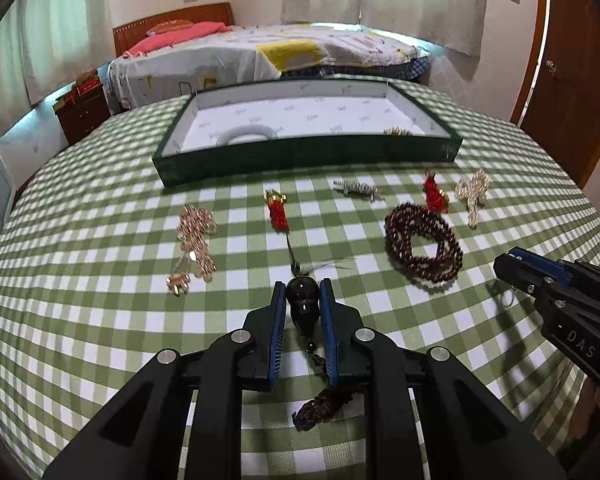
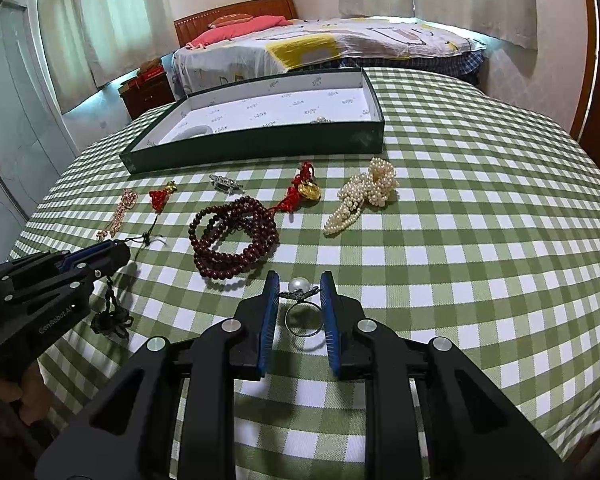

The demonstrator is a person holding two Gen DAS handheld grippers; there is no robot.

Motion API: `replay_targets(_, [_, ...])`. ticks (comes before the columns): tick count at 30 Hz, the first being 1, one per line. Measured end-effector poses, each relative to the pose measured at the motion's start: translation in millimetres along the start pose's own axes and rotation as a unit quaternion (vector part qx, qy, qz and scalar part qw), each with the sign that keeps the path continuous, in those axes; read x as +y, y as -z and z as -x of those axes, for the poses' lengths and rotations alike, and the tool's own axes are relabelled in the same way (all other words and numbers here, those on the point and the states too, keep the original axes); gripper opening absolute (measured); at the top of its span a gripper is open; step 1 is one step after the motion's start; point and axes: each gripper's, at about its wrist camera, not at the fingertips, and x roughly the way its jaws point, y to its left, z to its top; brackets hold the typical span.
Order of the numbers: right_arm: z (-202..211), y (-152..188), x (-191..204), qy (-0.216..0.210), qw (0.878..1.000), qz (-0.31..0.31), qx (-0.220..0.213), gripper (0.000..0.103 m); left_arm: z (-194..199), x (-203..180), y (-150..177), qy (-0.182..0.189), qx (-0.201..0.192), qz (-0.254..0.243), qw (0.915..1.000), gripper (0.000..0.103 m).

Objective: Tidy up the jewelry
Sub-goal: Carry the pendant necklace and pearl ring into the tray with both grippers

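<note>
My left claw is clenched on a dark bead pendant, the blue pads against both of its sides, with its dark tassel hanging below, close over the checked worktop. My right claw is clamped on a pearl ring: the pads catch the ornate top just under the pearl, and the band hangs free between them.

I judge the ring to be the weaker hold. So little metal sits between the pads that a jolt or tilt could twist it loose, and it would roll across the cloth.

The pendant's cord and tassel trail low; carried forward, they could drag through the red tassel charm lying ahead of it, or snag on the near wall of the green tray.

The dark red bead strand and the pearl bundle lie between my right claw and the tray, so a low pass could scatter them. The tray already holds a white bangle and a small gold piece, and a careless drop could land on either.
</note>
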Motion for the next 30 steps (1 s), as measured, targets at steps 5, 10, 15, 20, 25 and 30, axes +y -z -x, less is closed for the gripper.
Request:
replay_targets(5, [12,-14,1,-0.007,1.000,-0.002,-0.018,0.021,17,4,-11,0.000,-0.027,0.003,0.9996,0.018])
replay_targets(10, [22,-36,4,-0.020,0.999,-0.005,-0.041,0.021,31,10,-32,0.007,-0.055,0.008,0.9984,0.018])
replay_targets(15, [22,-71,11,-0.029,0.997,0.002,-0.069,0.021,35,12,-63,0.018,-0.084,0.007,0.9962,0.018])
replay_targets(20, [15,-113,19,-0.030,0.994,0.016,-0.102,0.021,29,13,-103,0.022,-0.120,0.011,0.9924,0.018])
replay_targets(25, [-3,-149,21,-0.030,0.992,0.024,-0.123,0.021,15,9,-143,0.023,-0.156,0.006,0.9875,0.018])
replay_targets(30, [-40,-169,21,-0.033,0.993,0.027,-0.112,0.021,-19,9,-167,0.018,-0.160,0.004,0.9870,0.018])
